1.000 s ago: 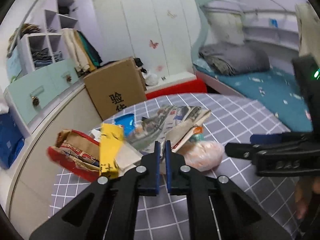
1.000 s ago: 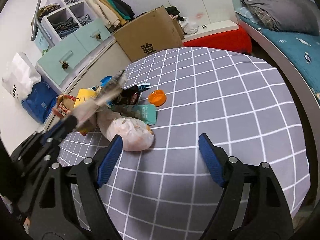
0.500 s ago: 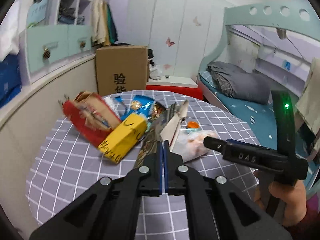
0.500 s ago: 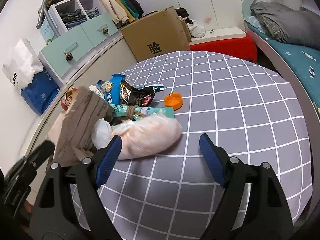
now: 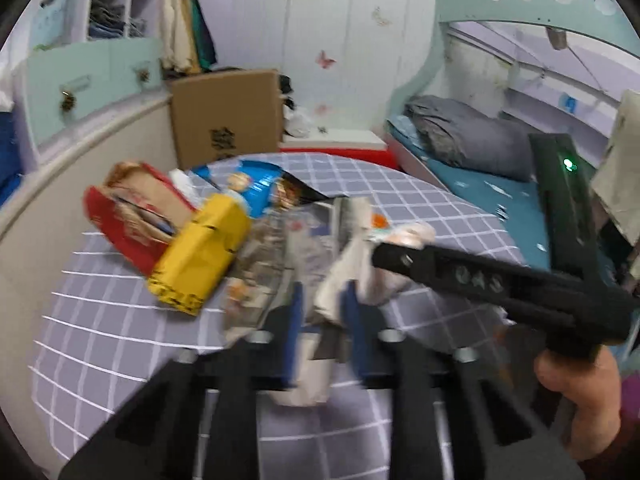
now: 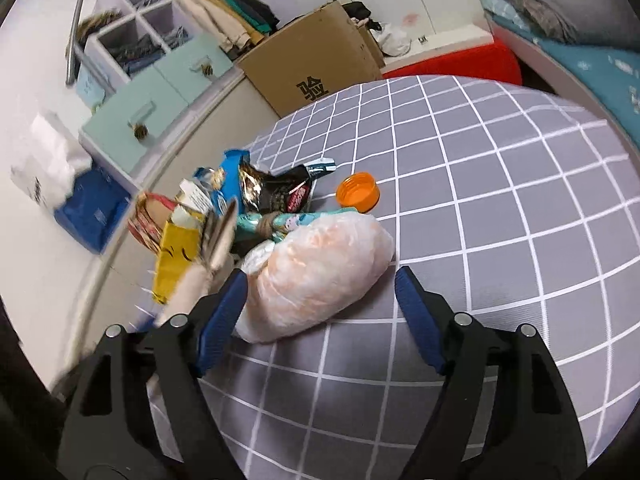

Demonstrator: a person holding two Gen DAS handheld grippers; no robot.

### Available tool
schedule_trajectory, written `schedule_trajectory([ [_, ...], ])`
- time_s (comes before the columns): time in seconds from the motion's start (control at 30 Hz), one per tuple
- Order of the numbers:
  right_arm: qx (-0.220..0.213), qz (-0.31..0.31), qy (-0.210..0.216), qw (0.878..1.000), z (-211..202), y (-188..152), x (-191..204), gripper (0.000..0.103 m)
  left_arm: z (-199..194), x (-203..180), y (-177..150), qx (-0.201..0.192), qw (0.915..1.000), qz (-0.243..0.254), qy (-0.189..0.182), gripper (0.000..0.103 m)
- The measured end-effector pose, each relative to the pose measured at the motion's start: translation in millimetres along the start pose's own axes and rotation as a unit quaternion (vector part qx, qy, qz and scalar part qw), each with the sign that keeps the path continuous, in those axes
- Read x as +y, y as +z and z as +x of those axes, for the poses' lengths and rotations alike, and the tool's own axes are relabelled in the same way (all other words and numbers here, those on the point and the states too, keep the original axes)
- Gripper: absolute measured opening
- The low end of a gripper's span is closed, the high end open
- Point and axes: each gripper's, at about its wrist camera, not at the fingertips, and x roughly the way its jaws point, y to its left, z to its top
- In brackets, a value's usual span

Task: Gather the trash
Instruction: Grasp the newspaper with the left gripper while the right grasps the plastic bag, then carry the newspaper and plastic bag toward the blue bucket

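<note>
Two grippers | left gripper (image 5: 320,312) opening, newspaper (image 5: 308,264) between | right gripper (image 6: 320,304) beside bag (image 6: 316,268)

So the trash is all bunched at the far left of my desk (image 6: 480,200): a red snack box (image 5: 132,220) on its side, a yellow carton (image 5: 200,256) leaning on it, blue (image 6: 224,184) and dark chip bags (image 6: 280,196), a teal wrapper (image 6: 276,222) and an orange cap (image 6: 358,192). A tied plastic bag (image 6: 316,276) of orange stuff sits nearest. The crumpled newspaper (image 5: 304,256) is blurry.
</note>
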Motion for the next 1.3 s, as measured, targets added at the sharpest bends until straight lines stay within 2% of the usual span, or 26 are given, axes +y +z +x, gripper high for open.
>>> schedule_trajectory([
  [0.13,-0.007,0.025,0.009,1.000,3.6,3.9,-7.2,0.074,-3.2,-1.9,-0.3,-0.006,0.9999,-0.008,-0.003,0.002],
  [0.17,-0.008,0.025,0.008,1.000,4.4,4.8,-7.0,0.057,-5.2,-1.5,-0.1,-0.010,0.9999,-0.010,0.001,0.001],
  [0.2,-0.005,0.028,0.017,0.999,6.1,4.6,-7.0,0.050,-7.9,-0.9,-0.1,-0.016,0.9998,-0.011,0.004,0.001],
  [0.37,-0.017,0.009,0.037,0.999,0.1,1.8,0.4,0.038,-20.1,1.5,1.5,-0.034,0.9991,-0.022,0.014,0.001],
  [0.57,-0.050,-0.018,0.041,0.998,-29.2,-1.8,9.0,0.036,-48.9,-0.4,10.3,-0.072,0.9967,-0.034,0.017,0.001],
  [0.7,-0.078,-0.036,0.039,0.996,-59.6,-5.0,12.8,0.036,-66.4,-11.6,18.7,-0.093,0.9951,-0.034,0.000,0.000],
  [0.9,-0.118,-0.042,0.035,0.992,-111.3,-12.2,-2.2,0.036,-95.5,-50.6,26.5,-0.117,0.9924,-0.013,-0.035,0.000],
  [1.0,-0.140,-0.035,0.028,0.989,-142.0,-18.5,-21.7,0.036,-102.6,-87.5,30.2,-0.123,0.9907,0.014,-0.056,0.000],
  [1.2,-0.197,0.005,-0.034,0.980,-209.0,-36.7,-88.4,0.036,-85.2,-167.5,29.7,-0.101,0.9875,0.063,-0.103,0.000],
  [1.3,-0.221,0.035,-0.071,0.972,-241.9,-51.0,-131.3,0.036,-66.6,-220.6,25.5,-0.085,0.9822,0.095,-0.138,0.001],
])
